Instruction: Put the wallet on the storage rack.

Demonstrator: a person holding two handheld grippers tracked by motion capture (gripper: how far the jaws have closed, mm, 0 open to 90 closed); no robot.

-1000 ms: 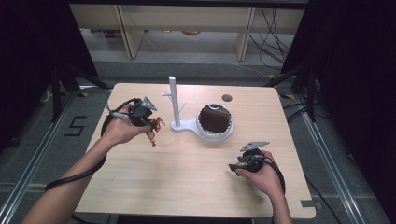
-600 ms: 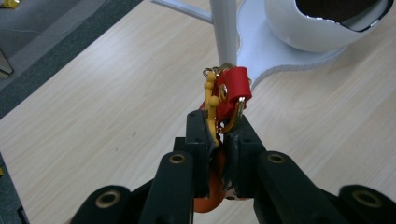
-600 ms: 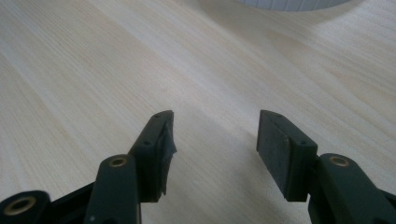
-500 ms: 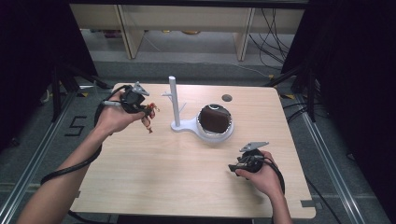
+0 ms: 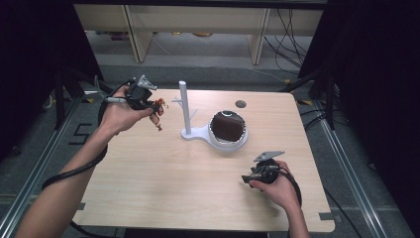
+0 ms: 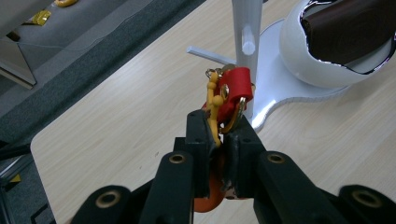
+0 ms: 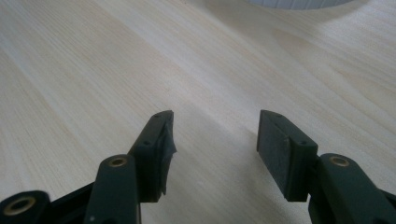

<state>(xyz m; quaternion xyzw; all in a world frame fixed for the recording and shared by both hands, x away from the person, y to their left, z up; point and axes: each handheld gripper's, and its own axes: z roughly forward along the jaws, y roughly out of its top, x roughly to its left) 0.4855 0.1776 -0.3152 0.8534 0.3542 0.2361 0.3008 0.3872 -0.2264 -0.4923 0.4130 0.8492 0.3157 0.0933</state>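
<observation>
Left gripper view: keychain (image 6: 228, 100) pinched between left tongs (image 6: 219, 140).

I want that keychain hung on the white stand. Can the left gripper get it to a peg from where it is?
Probably yes. The left gripper, shut on the red and orange keychain, is in the air beside the white stand, and nothing lies between them. The right gripper is well away.

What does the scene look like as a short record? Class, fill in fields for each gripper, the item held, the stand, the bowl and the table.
left gripper: shut on keychain, raised beside the stand
keychain: red and yellow, pinched between the jaws
right gripper: open, nothing between the jaws, low over the table
stand: white, upright post with pegs
bowl: white, holds a dark brown object
table: light wood
</observation>
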